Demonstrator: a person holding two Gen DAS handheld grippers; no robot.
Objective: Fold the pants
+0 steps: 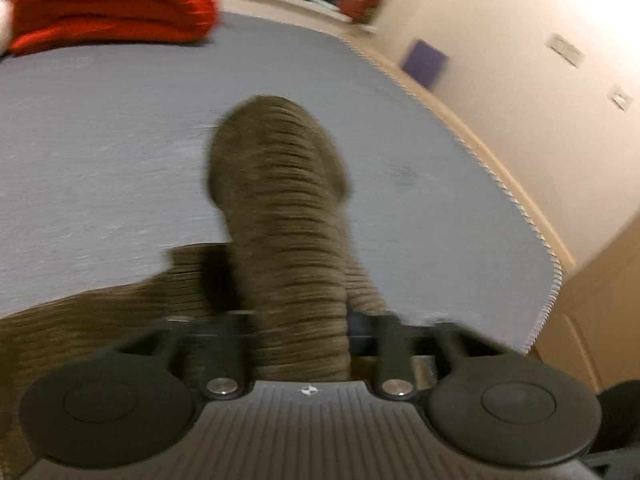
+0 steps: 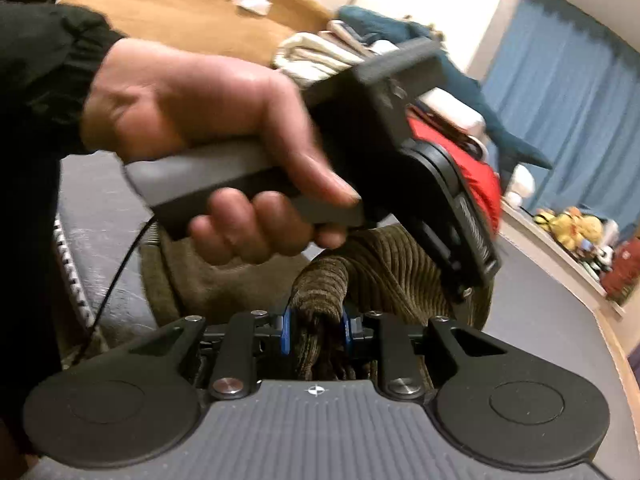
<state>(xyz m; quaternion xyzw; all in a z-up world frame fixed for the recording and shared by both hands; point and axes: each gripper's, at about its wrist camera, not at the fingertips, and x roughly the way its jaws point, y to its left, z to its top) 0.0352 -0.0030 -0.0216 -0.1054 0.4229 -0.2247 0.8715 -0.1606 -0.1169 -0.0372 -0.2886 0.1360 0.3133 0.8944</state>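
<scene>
Corduroy filled the left wrist view: the pants [image 1: 280,216], brown and ribbed, rose in a thick bunch straight up from between the fingers of the left gripper [image 1: 298,344], which were clamped on the cloth. More of the same cloth lay flat on the gray bed [image 1: 100,152], to the left of the fingers and below them. Beyond the fingertips the bed ran bare to its edge. Far ahead and to the left sat a folded red blanket [image 1: 112,4], well apart from the pants. A pale wall [image 1: 520,92] stood off to the right. The whole view was blurred.

From the right wrist, the right gripper [image 2: 316,330] had its blue pads [image 2: 286,330] pinched on a bunched fold of the pants [image 2: 320,280], the cloth standing up between them. Just ahead of those fingers and above them, a person's hand [image 2: 192,120] in a black sleeve [image 2: 44,80] gripped the gray handle of the other gripper [image 2: 440,184], which pointed down into the same heap of corduroy; its fingertips were hidden from here. The two grippers were close together over the pants. Red cloth [image 2: 476,168] and a pile of pale linen [image 2: 312,60] lay past them, with a blue curtain [image 2: 572,120] at the far right.
</scene>
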